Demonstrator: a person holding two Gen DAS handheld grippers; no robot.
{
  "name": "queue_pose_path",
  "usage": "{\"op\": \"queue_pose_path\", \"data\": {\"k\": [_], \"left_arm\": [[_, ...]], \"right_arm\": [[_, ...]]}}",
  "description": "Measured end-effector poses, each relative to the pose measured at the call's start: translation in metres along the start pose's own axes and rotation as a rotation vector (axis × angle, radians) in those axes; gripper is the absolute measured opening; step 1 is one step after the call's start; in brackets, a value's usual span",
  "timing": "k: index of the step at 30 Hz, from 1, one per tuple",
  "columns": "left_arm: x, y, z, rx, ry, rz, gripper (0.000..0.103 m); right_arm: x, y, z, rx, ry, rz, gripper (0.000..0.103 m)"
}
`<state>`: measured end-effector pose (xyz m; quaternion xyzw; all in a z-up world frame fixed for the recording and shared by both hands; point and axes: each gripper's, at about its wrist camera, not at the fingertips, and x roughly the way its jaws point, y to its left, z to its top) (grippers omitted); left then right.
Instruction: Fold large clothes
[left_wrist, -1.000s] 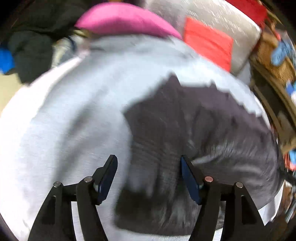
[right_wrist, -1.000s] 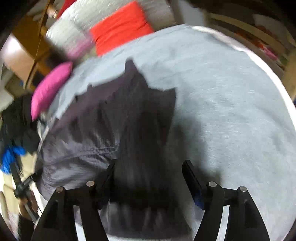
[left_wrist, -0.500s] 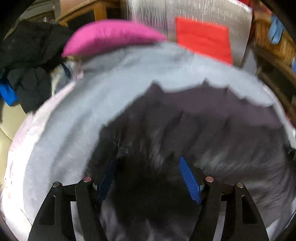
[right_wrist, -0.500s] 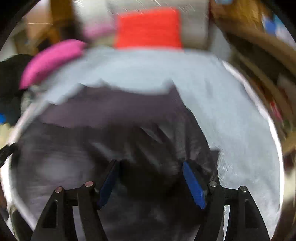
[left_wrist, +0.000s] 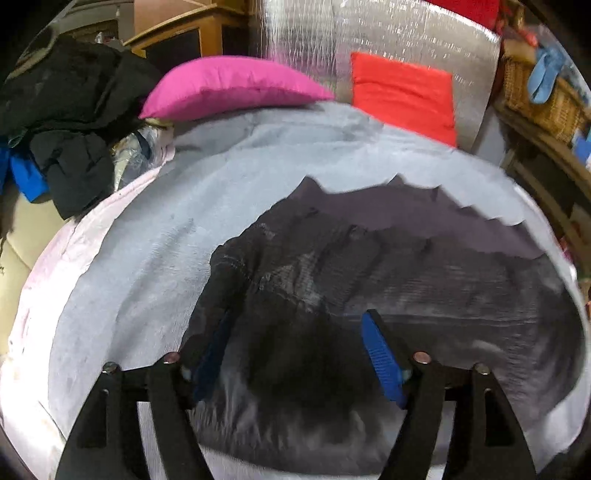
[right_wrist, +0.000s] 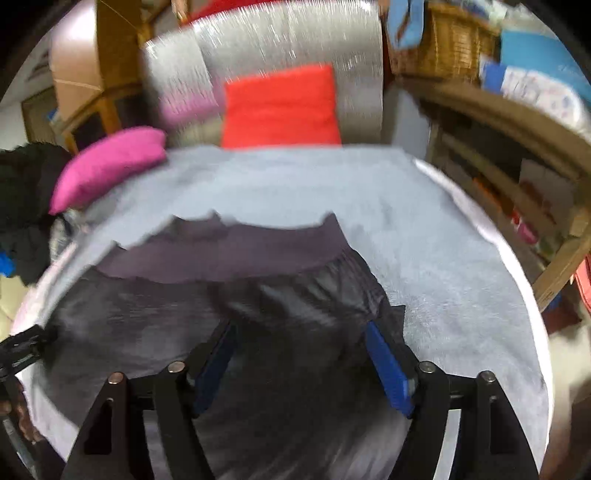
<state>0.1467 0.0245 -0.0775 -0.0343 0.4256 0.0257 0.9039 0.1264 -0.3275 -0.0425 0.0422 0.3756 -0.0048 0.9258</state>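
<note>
A large dark grey garment lies spread on a light blue-grey blanket, with a flatter purplish band along its far edge. My left gripper hovers over the garment's near left part. Its jaws are opening, dark fabric bunches below and between them, and the pads do not press on it. In the right wrist view the same garment covers the blanket. My right gripper is above the garment's near right part, jaws opening wide, with fabric under them and no grip.
A pink cushion and a red cushion lean on a silver foil panel at the bed's head. Black clothes are piled at the left. Wooden shelves and a wicker basket stand to the right.
Both grippers have moved in over the dark garment and lifted, so more of the bed's head shows. Both pairs of jaws stand wider than before. The right view has rolled level.
</note>
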Motion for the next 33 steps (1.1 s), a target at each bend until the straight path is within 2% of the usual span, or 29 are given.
{"op": "queue_pose_path", "data": {"k": [2,4,8,11,14,16,18,27,33], "left_arm": [[-0.022,-0.001,-0.007,-0.009,-0.037,-0.004,0.085],[-0.042,-0.004,-0.015,-0.005,-0.057,-0.027,0.086],[-0.071,-0.017,-0.029,0.026,-0.037,-0.051,0.086],[-0.095,-0.024,-0.039,0.032,-0.087,-0.051,0.086],[-0.108,-0.029,-0.045,0.041,-0.093,-0.084,0.087],[-0.113,-0.033,-0.047,0.046,-0.096,-0.088,0.096],[-0.12,-0.037,-0.049,0.057,-0.122,-0.075,0.096],[-0.127,-0.045,-0.053,0.087,-0.134,-0.043,0.096],[-0.131,-0.044,-0.052,0.09,-0.152,-0.047,0.096]], "right_arm": [[-0.027,0.011,-0.012,0.004,-0.035,0.012,0.09],[-0.043,0.026,-0.027,-0.004,-0.037,0.043,0.09],[-0.065,0.049,-0.063,0.029,0.002,0.073,0.09],[-0.075,0.058,-0.086,0.035,0.006,0.043,0.09],[-0.085,0.063,-0.099,0.029,-0.002,0.013,0.091],[-0.089,0.066,-0.101,0.02,0.002,0.005,0.092],[-0.096,0.07,-0.102,0.005,-0.008,-0.008,0.092],[-0.114,0.079,-0.095,-0.041,-0.081,-0.053,0.092],[-0.116,0.08,-0.089,-0.049,-0.095,-0.065,0.092]]}}
